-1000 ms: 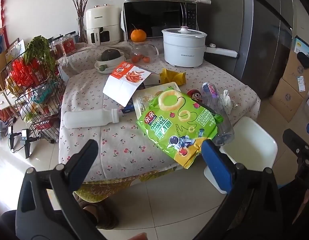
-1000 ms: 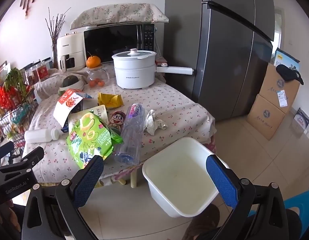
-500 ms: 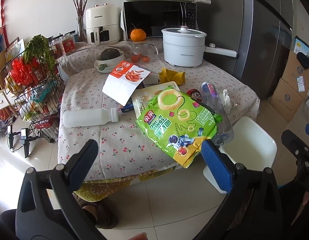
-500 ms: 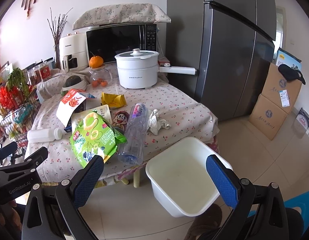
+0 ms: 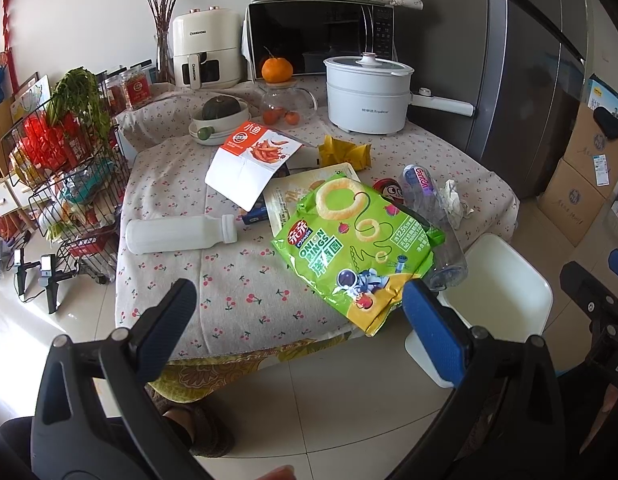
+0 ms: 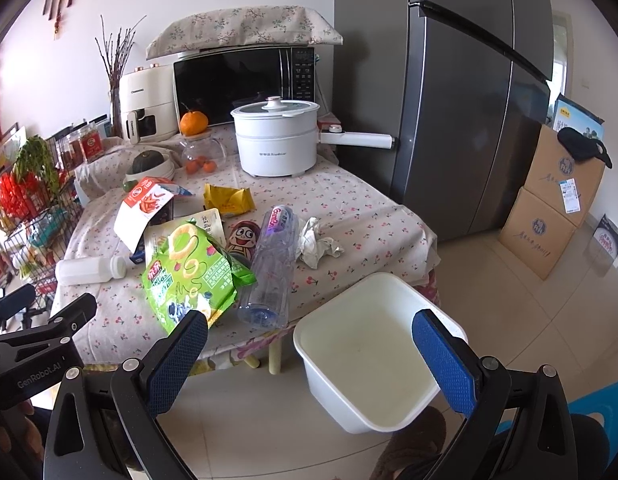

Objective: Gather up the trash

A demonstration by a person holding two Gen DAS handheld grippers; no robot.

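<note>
Readable print on my two feeds

I read "ONION RINGS" on the green snack bag (image 5: 355, 248) at the table's near edge, "Ganten" on the clear bottle (image 6: 271, 264) right of it, "CHANGHONG" on the far cream air fryer (image 5: 205, 46), and "GenRobot.AI" on the left gripper (image 6: 37, 368).

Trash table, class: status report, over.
Left claw open, empty; right claw open, empty. Green chip bag, clear bottle untouched on table. White bin empty. Nothing blocking.
</note>
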